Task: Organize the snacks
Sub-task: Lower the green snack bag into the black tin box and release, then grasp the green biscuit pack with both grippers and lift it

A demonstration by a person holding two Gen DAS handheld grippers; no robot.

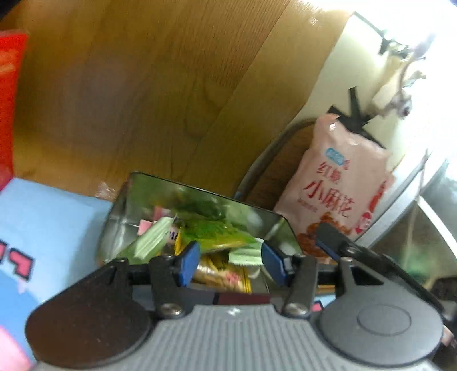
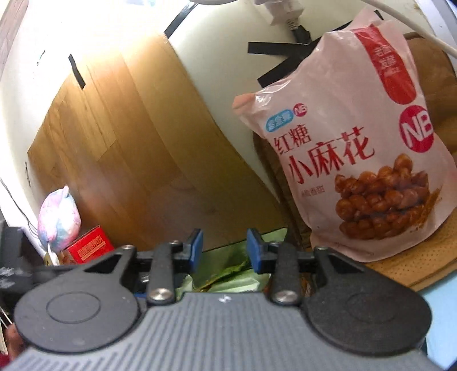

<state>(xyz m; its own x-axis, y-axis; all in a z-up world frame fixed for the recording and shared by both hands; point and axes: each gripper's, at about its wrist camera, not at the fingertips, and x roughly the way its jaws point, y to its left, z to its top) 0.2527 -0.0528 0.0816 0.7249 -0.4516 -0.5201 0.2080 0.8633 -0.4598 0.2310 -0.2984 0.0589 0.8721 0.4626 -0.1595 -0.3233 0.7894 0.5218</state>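
A shiny metal tin point(image 1: 137, 205) holds green and yellow snack packets point(image 1: 211, 237). My left gripper point(image 1: 230, 262) hovers open and empty just above its near edge. A pink bag of twisted dough snacks point(image 1: 337, 185) stands upright on a wooden chair seat to the tin's right. In the right wrist view the same pink bag point(image 2: 357, 159) stands ahead and right. My right gripper point(image 2: 225, 249) is open and empty above the green packets point(image 2: 228, 276). Part of the right gripper point(image 1: 337, 242) shows in the left wrist view beside the bag.
A light blue surface point(image 1: 42, 228) lies under the tin. A red box point(image 2: 88, 245) and a pastel plush toy point(image 2: 58, 217) sit at the left on the wood floor. A power strip and cable point(image 2: 285, 14) lie near the white wall.
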